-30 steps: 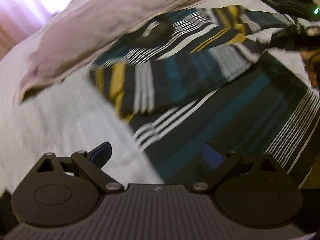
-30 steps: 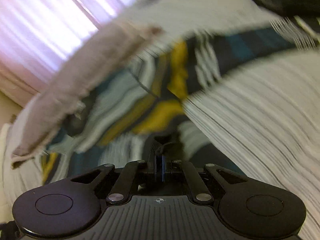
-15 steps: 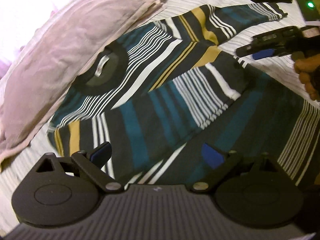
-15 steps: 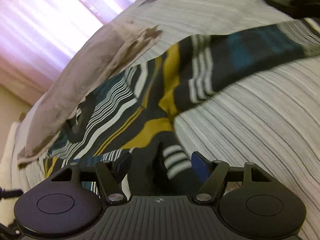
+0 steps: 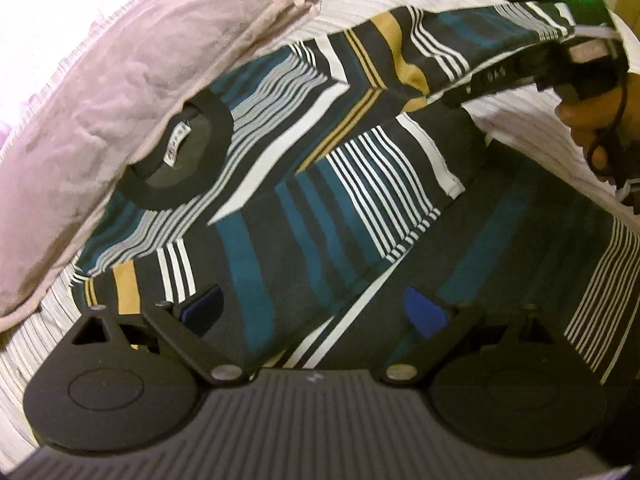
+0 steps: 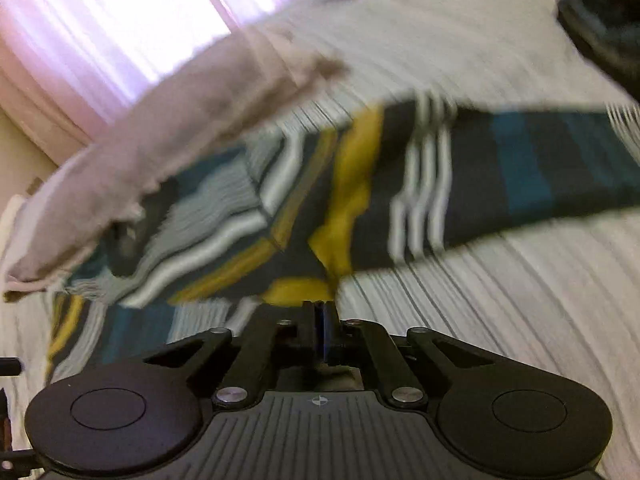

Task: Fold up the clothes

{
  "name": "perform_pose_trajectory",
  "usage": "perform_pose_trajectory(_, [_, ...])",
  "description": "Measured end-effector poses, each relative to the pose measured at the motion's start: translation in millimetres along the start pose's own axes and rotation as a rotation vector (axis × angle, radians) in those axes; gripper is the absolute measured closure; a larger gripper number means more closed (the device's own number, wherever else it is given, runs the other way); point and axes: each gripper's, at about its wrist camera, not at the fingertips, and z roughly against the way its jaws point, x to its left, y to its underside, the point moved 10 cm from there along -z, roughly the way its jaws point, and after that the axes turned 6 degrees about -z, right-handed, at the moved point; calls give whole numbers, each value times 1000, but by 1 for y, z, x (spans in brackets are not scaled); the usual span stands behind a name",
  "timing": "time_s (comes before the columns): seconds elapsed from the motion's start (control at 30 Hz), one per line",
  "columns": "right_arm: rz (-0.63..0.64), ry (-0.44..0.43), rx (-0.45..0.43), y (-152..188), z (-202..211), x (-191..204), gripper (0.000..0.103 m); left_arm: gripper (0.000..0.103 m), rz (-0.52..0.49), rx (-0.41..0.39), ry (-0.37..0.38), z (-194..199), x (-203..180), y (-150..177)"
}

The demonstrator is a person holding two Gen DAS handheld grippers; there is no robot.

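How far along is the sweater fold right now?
Early. One sleeve already lies folded across the sweater body. The right gripper is shut at the base of the other sleeve, which is still stretched out on the bed. The left gripper is open. Body folds remain.

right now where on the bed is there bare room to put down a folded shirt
Bare striped bedsheet lies below the striped sweater's outstretched sleeve, right of the right gripper. Another strip runs between sleeve and pillow. Crowded: sweater fills the middle, dark clothes pile sits top right.
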Motion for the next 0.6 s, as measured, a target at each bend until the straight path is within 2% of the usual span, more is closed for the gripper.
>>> perform_pose_trajectory(0.07, [-40, 13, 13, 3, -1, -10, 99, 8, -11, 6, 9, -3, -2, 1])
perform_pose_trajectory(0.13, [-79, 29, -9, 1, 9, -23, 81, 8, -31, 7, 17, -5, -6, 0])
perform_pose_trajectory(0.17, [-96, 41, -28, 0, 16, -30, 55, 8, -40, 7, 23, -6, -8, -1])
perform_pose_trajectory(0.2, [-113, 53, -47, -2, 23, -38, 44, 8, -49, 6, 29, -8, -10, -2])
perform_pose_trajectory(0.4, [-326, 149, -191, -39, 74, -138, 44, 8, -97, -20, 53, -18, -21, -23])
perform_pose_trajectory(0.57, [-605, 226, -358, -82, 105, -250, 44, 8, -122, -30, 47, -26, -28, -45])
perform_pose_trajectory(0.6, [-632, 215, -370, -86, 104, -259, 44, 8, -123, -31, 44, -28, -29, -48])
